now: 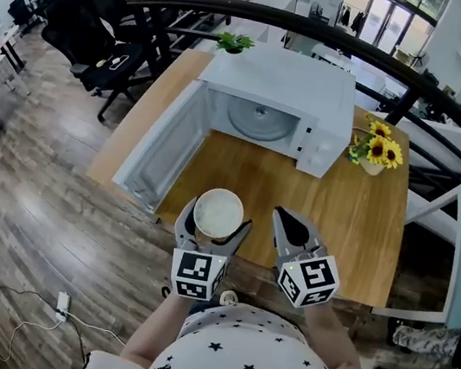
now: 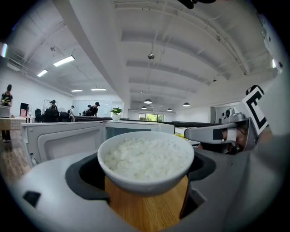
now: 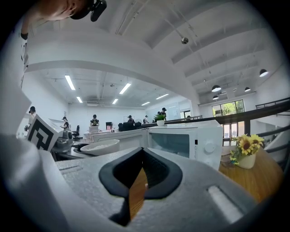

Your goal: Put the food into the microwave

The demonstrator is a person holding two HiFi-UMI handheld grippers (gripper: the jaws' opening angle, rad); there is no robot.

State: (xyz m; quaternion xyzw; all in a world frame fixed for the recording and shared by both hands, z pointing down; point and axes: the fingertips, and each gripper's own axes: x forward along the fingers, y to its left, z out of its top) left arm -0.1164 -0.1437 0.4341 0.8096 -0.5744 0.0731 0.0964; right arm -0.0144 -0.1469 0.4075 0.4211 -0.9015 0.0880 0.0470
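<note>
A white bowl of rice (image 1: pixel 219 212) sits between the jaws of my left gripper (image 1: pixel 213 225), which is shut on it above the near edge of the wooden table (image 1: pixel 339 215). In the left gripper view the bowl (image 2: pixel 146 158) fills the middle, with the open microwave (image 2: pixel 68 136) behind it. The white microwave (image 1: pixel 282 87) stands at the table's far side, its door (image 1: pixel 162 146) swung out to the left and its cavity (image 1: pixel 258 121) showing. My right gripper (image 1: pixel 291 226) hangs beside the bowl on its right, shut and holding nothing. The right gripper view shows the bowl (image 3: pixel 99 146) at left.
A vase of sunflowers (image 1: pixel 376 151) stands right of the microwave. A small potted plant (image 1: pixel 234 42) sits behind it. Office chairs (image 1: pixel 101 17) stand on the floor at far left, and a dark railing (image 1: pixel 422 84) curves behind the table.
</note>
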